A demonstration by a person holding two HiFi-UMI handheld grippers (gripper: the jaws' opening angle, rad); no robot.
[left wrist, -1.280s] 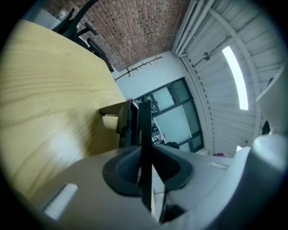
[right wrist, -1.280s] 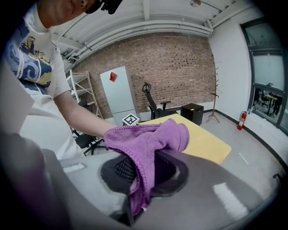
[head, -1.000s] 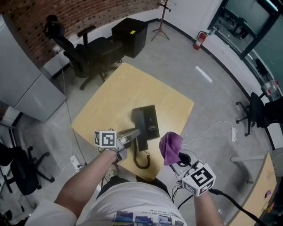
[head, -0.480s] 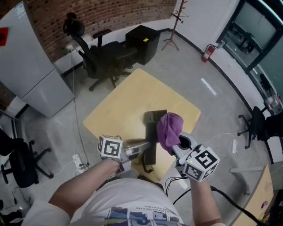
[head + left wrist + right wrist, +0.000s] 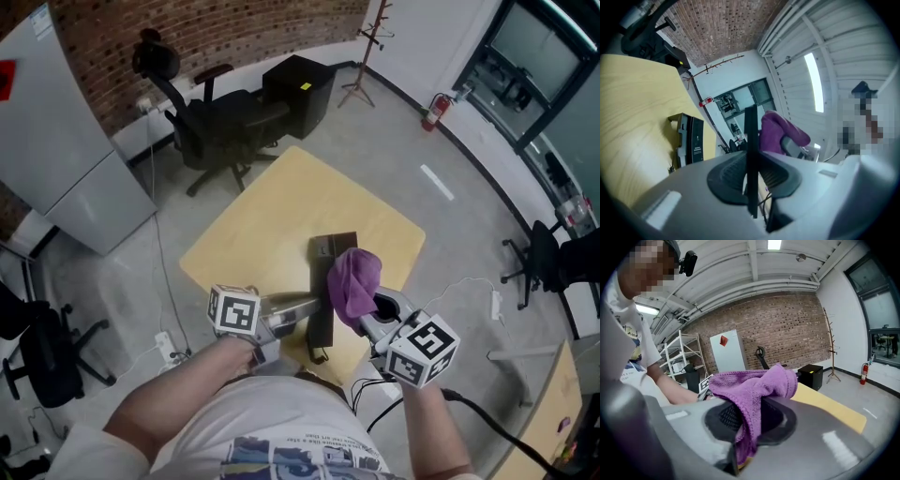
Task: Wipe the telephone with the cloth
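left gripper (image 5: 307, 307): 2 jaws clamped on thin black handset (image 5: 323, 330), edge-on between the pads | telephone base (image 5: 335, 246): flat on yellow table (image 5: 262, 225), beyond the handset | purple cloth (image 5: 353, 284): beside handset, contact unclear | right gripper (image 5: 373, 322): clenched on cloth, bunch standing above the jaws

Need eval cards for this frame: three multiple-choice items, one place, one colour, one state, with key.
1. Where does the telephone base stand? A on the yellow table; B on the floor; C on a chair.
2. What colour is the cloth? A white; B purple; C green.
3. The right gripper is: A open, empty; B shut on a cable; C shut on the cloth.
Key: 1 A, it lies on the table; 2 B, purple in every view; 3 C, its pads pinch the fabric.
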